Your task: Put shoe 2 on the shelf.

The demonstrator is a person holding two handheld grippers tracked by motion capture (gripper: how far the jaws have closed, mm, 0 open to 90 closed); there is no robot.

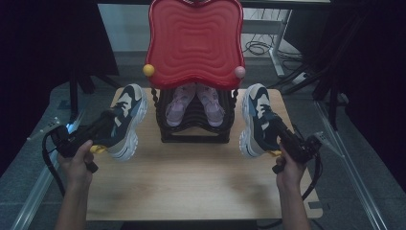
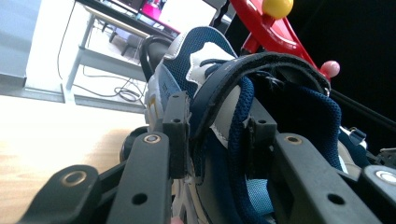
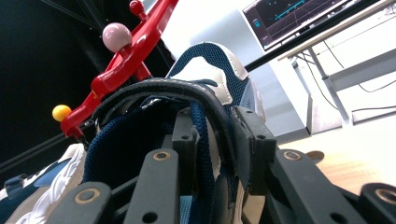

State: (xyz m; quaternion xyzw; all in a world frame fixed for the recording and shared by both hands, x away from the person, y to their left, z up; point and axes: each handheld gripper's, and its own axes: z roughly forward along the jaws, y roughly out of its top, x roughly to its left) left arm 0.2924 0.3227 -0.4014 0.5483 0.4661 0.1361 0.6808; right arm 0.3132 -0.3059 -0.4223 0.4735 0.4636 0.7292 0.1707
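Observation:
I see two navy and white sneakers, one at each side of a black shoe rack (image 1: 194,132). My left gripper (image 1: 111,123) is shut on the heel collar of the left sneaker (image 1: 128,108), which hangs tilted above the table. In the left gripper view the pads (image 2: 176,133) pinch that sneaker's (image 2: 205,70) padded collar. My right gripper (image 1: 275,126) is shut on the heel collar of the right sneaker (image 1: 256,112), toe pointing away. The right gripper view has the collar of this sneaker (image 3: 210,70) clamped between the pads (image 3: 250,144).
The rack holds a pair of pink shoes (image 1: 181,103) under a red wavy top (image 1: 194,38) with a yellow ball (image 1: 149,70) and a pink ball (image 1: 239,72) at its corners. Bare wooden tabletop (image 1: 191,177) lies in front. Desks and cables stand beyond.

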